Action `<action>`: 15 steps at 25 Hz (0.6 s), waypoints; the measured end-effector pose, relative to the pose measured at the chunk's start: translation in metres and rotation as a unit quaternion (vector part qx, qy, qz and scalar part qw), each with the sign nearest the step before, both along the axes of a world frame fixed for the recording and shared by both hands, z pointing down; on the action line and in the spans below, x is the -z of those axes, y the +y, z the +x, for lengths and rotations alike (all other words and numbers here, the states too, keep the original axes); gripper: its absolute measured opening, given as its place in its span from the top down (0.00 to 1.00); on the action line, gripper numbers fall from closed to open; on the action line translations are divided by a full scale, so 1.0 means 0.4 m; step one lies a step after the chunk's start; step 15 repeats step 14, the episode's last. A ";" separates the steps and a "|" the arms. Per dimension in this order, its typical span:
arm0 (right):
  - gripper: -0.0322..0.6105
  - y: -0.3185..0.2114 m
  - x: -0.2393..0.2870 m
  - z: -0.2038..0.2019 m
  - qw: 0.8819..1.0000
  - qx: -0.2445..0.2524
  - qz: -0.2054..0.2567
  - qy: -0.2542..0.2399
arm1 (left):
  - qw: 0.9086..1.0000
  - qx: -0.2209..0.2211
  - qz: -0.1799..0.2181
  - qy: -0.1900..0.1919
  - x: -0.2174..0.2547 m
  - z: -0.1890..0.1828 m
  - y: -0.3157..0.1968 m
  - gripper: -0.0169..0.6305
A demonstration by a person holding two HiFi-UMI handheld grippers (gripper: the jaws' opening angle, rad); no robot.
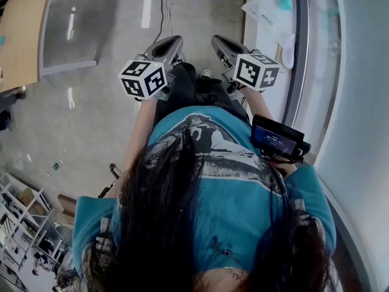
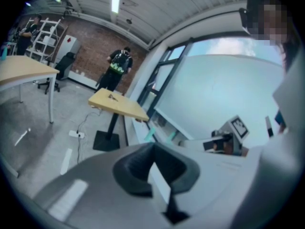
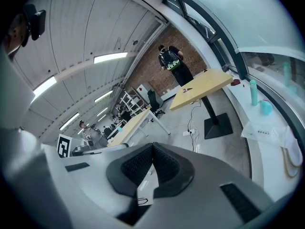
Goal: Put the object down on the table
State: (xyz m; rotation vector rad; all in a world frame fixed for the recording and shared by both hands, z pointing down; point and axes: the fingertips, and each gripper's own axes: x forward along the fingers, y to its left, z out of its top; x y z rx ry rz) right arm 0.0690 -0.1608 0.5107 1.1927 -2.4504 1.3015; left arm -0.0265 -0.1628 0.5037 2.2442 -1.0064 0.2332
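Claws | left claw [image 2: 153, 145]: fully closed, holding nothing | right claw [image 3: 152, 146]: fully closed, holding nothing

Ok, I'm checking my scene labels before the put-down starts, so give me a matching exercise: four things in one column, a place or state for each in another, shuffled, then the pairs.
Things:
1 left gripper
2 small screen
3 wooden table
4 teal bottle

Places or states:
A on the window ledge
B shut, nothing between its jaws
C top left corner of the head view
D lit, at the right side of the head view

Pairs: 1-B, 2-D, 3-C, 4-A
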 end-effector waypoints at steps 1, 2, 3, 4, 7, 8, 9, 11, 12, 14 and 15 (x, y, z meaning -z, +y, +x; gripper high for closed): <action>0.93 0.002 -0.002 0.001 1.000 0.000 0.000 0.000 | 1.000 0.000 0.000 -0.001 -0.001 0.001 0.002 0.97; 0.93 0.003 -0.003 0.001 1.000 0.001 0.000 -0.001 | 1.000 0.001 0.000 -0.001 -0.002 0.001 0.003 0.97; 0.93 0.003 -0.004 0.000 1.000 0.002 0.000 -0.002 | 1.000 0.001 0.000 -0.001 -0.003 0.002 0.005 0.97; 0.93 0.003 -0.004 0.000 1.000 0.003 0.000 -0.002 | 1.000 0.001 0.000 -0.002 -0.004 0.002 0.005 0.97; 0.93 0.002 -0.001 -0.004 1.000 0.003 0.000 -0.001 | 1.000 0.000 0.000 -0.003 -0.002 0.000 0.005 0.97; 0.93 0.001 -0.001 -0.004 1.000 0.002 -0.001 0.000 | 1.000 -0.001 0.000 -0.003 -0.001 -0.001 0.005 0.97; 0.93 0.001 0.000 -0.005 1.000 0.002 -0.001 0.000 | 1.000 -0.001 0.000 -0.003 0.000 -0.002 0.006 0.97; 0.93 0.001 0.000 -0.007 1.000 0.002 -0.003 0.000 | 1.000 -0.001 -0.001 -0.003 0.002 -0.005 0.008 0.97; 0.93 0.001 0.000 -0.008 1.000 0.002 -0.003 0.001 | 1.000 0.000 -0.001 -0.002 0.002 -0.006 0.009 0.97; 0.93 0.003 0.000 -0.009 1.000 0.002 -0.005 0.002 | 1.000 0.001 -0.002 -0.002 0.004 -0.008 0.012 0.97; 0.93 0.003 0.000 -0.009 1.000 0.002 -0.005 0.002 | 1.000 0.001 -0.002 -0.002 0.004 -0.008 0.012 0.97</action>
